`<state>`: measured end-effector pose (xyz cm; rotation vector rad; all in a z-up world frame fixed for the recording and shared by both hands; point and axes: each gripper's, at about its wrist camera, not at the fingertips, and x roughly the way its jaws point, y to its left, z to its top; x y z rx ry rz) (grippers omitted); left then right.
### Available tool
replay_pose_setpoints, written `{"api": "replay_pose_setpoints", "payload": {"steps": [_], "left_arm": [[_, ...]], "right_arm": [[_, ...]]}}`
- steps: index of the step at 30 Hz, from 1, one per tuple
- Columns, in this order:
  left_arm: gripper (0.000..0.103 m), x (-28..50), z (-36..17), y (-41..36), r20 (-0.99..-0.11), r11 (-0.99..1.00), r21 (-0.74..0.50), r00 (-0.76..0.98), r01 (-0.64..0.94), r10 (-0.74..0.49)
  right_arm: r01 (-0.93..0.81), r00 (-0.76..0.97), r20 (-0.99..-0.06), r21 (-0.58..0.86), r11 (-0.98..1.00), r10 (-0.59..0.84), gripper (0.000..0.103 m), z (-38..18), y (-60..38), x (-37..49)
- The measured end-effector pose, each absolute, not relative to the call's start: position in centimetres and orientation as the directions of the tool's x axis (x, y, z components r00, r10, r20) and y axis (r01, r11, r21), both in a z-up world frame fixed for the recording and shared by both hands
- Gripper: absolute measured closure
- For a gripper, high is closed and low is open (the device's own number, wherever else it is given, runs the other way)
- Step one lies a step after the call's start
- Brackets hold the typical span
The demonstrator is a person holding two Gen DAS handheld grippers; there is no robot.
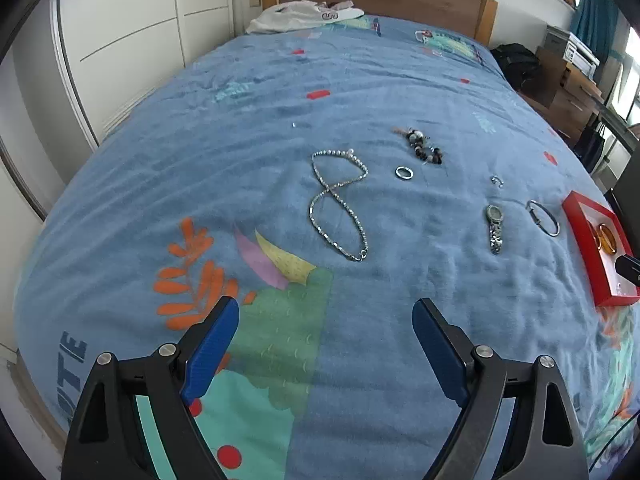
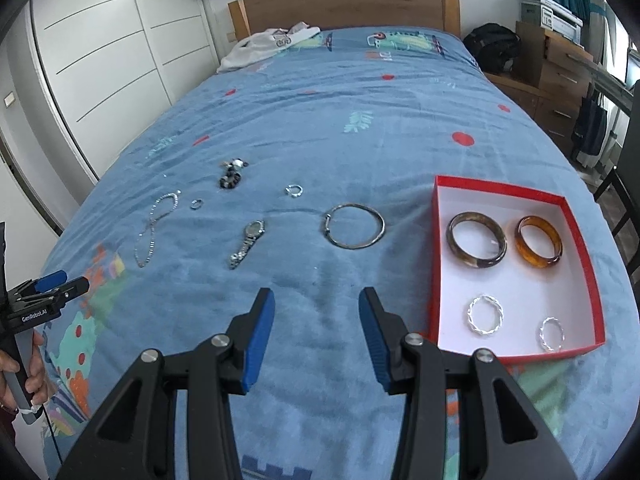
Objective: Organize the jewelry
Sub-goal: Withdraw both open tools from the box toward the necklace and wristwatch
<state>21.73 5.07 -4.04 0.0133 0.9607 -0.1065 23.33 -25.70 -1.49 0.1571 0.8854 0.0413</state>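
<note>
Jewelry lies on a blue bedspread [image 1: 256, 184]. A silver necklace [image 1: 338, 202], a ring [image 1: 404, 172], a dark beaded piece [image 1: 424, 146], a small hoop [image 1: 497, 181], a watch [image 1: 495, 224] and a thin silver bangle [image 2: 354, 225] lie loose. A red box [image 2: 516, 190] at the right holds two thick bangles [image 2: 476, 246] and two small silver rings [image 2: 485, 314]. My left gripper [image 1: 325, 320] is open and empty, near of the necklace. My right gripper [image 2: 316, 316] is open and empty, near of the thin bangle, left of the box.
A white garment [image 2: 264, 48] lies by the wooden headboard [image 2: 344, 4]. White wardrobe doors [image 1: 132, 40] run along the left. A black bag [image 2: 494, 46] and a wooden dresser [image 2: 560, 72] stand right of the bed.
</note>
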Motion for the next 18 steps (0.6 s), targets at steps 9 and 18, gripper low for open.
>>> {"api": "replay_pose_setpoints", "payload": {"steps": [9, 18], "left_arm": [[0.015, 23.8, -6.0, 4.9, -0.832, 0.995, -0.036, 0.548, 0.097, -0.084], [0.015, 27.2, -6.6, 5.3, -0.827, 0.994, -0.032, 0.556, 0.108, -0.087]], "right_arm": [[0.039, 0.611, -0.784, 0.172, 0.984, 0.112, 0.06, -3.7, -25.5, 25.3], [0.024, 0.585, -0.8, 0.184, 0.983, 0.135, 0.06, -5.6, -23.1, 28.3]]}}
